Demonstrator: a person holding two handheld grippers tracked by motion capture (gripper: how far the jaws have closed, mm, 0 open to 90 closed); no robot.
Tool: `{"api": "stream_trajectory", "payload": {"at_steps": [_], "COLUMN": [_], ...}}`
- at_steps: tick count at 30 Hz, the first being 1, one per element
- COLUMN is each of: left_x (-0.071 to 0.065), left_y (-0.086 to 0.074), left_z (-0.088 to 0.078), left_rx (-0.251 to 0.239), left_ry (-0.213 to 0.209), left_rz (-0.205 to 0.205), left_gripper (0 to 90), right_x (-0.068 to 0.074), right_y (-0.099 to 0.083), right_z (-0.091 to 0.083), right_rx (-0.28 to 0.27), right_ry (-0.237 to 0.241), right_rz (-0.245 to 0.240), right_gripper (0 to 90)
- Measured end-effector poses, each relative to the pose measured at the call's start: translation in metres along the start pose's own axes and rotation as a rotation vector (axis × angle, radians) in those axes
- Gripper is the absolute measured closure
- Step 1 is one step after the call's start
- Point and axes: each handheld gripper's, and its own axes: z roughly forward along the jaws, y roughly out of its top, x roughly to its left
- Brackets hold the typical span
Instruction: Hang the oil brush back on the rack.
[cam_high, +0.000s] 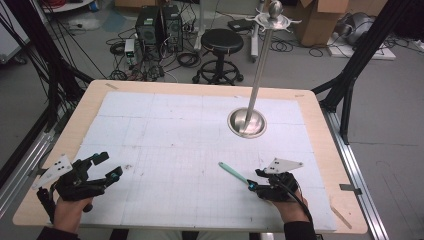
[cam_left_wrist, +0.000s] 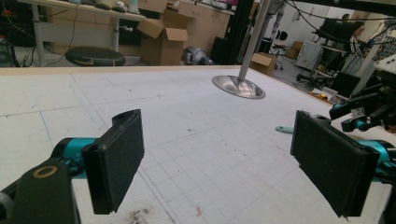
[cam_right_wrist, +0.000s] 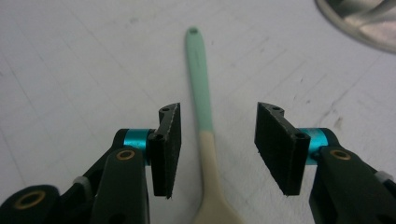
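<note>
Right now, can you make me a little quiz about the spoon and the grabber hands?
1. True or false: the right gripper is already squeezing the spoon.
2. What colour is the end of the spoon's handle? A) red B) mint green C) black
3. Fill in: the tall pole's round metal base stands on the white ____.

Key
1. False. In the right gripper view the spoon lies between the jaws, but there is a gap on both sides.
2. B. The handle is mint green with a small hole at its tip, and turns cream toward the bowl.
3. Mat, the gridded sheet that covers the table. The left gripper is open over it, with nothing between its jaws.
</note>
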Motion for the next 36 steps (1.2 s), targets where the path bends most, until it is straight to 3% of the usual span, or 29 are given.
{"api": "stream_trajectory", "payload": {"at_steps": [4,10,18,21,28,32,36], "left_x": [0.001,0.000,0.000,0.000,0.001,0.001,0.001], "left_y": [0.000,0.000,-0.001,-0.001,-0.001,-0.001,-0.001], "left_z": [0.000,0.001,0.001,0.001,0.001,0.001,0.001], "left_rx": [0.001,0.005,0.009,0.010,0.010,0.012,0.014], "left_ry": [-0.001,-0.001,0.000,0.002,0.003,0.002,0.002], "left_rz": [-0.004,-0.002,-0.004,-0.004,-0.003,-0.004,-0.001], "left_gripper": [17.8,17.8,17.9,17.9,17.9,18.0,18.0], "right_x": [-0.001,0.001,0.003,0.003,0.006,0.005,0.005], "right_y": [-0.007,-0.007,-0.005,-0.004,0.006,0.003,0.003], "right_z": [0.008,0.019,0.020,0.020,0.022,0.022,0.021], "right_rx": [0.042,0.097,0.110,0.121,0.195,0.170,0.165], "right_ry": [0.024,0.044,0.042,0.039,0.017,0.024,0.019], "right_rz": [0.012,-0.021,-0.036,-0.014,-0.037,-0.003,-0.012], "right_gripper": [56.4,64.8,80.1,80.9,82.3,82.4,82.7]}}
